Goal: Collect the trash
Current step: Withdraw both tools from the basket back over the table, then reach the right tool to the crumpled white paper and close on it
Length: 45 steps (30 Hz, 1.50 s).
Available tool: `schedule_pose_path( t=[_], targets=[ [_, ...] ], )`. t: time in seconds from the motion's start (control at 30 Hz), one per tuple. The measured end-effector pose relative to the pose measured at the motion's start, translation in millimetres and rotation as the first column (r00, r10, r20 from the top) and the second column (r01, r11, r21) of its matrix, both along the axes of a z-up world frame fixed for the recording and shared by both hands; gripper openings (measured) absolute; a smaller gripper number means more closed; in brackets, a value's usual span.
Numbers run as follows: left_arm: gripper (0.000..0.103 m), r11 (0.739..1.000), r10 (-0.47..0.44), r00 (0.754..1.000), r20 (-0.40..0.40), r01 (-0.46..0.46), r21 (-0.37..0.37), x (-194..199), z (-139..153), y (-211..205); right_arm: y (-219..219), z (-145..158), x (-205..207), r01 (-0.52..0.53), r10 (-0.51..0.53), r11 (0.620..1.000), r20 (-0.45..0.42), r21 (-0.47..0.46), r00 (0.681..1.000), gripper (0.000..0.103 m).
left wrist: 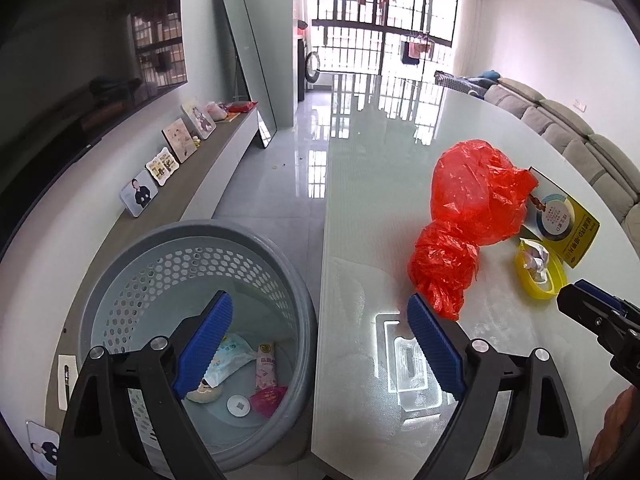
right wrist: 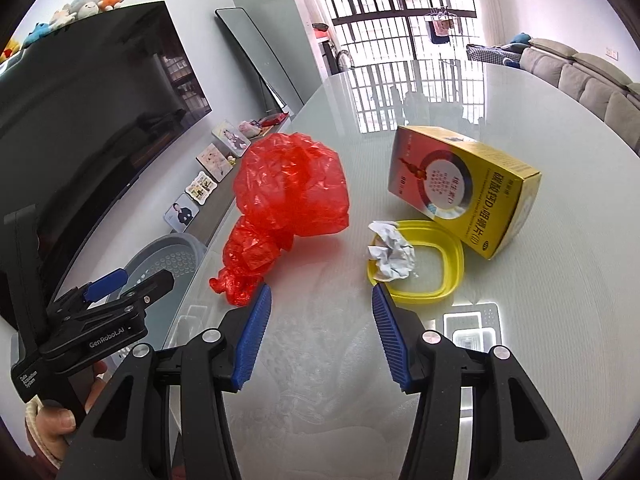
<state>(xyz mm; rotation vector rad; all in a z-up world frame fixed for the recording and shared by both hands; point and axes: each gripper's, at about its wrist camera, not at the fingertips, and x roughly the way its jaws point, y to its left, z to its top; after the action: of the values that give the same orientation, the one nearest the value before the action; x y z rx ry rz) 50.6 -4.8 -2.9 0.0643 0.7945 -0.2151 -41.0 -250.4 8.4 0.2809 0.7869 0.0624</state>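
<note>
Left gripper (left wrist: 320,340) is hovering over the basket (left wrist: 304,320) rim, jaws wide apart, holding nothing. Right gripper (right wrist: 320,328) is facing the desk (right wrist: 320,380), jaws apart, holding nothing. Red bag (right wrist: 288,200) is lying on the desk, long axis running away, knotted tail nearest. Best to pinch that tail low.

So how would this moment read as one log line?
left gripper: open, empty | right gripper: open, empty | red bag: on table | basket: holds wrappers

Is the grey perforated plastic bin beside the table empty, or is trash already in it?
Not empty. The grey perforated plastic bin holds several wrappers, a pink packet and a white round disc on its bottom.
</note>
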Motion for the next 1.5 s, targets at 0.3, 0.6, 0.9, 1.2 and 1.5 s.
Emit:
schedule_pose_path(
  t=[0.3, 0.6, 0.9, 1.2, 1.5],
  targets=[
    [0.088, 1.000, -0.011, 1.000, 0.002, 0.011, 0.006, -2, 2, -5, -4, 0, 0, 0.009, -0.009, 1.000, 0.000, 0.012, 1.000, 0.051],
    [0.088, 1.000, -0.027, 1.000, -0.003, 0.027, 0.007, -1, 1, -9, -7, -1, 2, 0.018, -0.018, 1.000, -0.006, 0.016, 1.000, 0.051],
    [0.089, 1.000, -0.024, 1.000, -0.005, 0.024, 0.003, 0, -1, -9, -5, -3, 3, 0.017, -0.017, 1.000, -0.010, 0.016, 1.000, 0.051],
    [0.089, 1.000, -0.021, 1.000, -0.006, 0.021, -0.002, 1, -4, -7, -4, -5, 5, 0.019, -0.019, 1.000, -0.012, 0.013, 1.000, 0.051],
    [0.089, 1.000, -0.020, 1.000, -0.015, 0.020, -0.011, 5, -8, -6, -3, -11, 11, 0.019, -0.019, 1.000, -0.027, 0.006, 0.999, 0.051]
  ],
)
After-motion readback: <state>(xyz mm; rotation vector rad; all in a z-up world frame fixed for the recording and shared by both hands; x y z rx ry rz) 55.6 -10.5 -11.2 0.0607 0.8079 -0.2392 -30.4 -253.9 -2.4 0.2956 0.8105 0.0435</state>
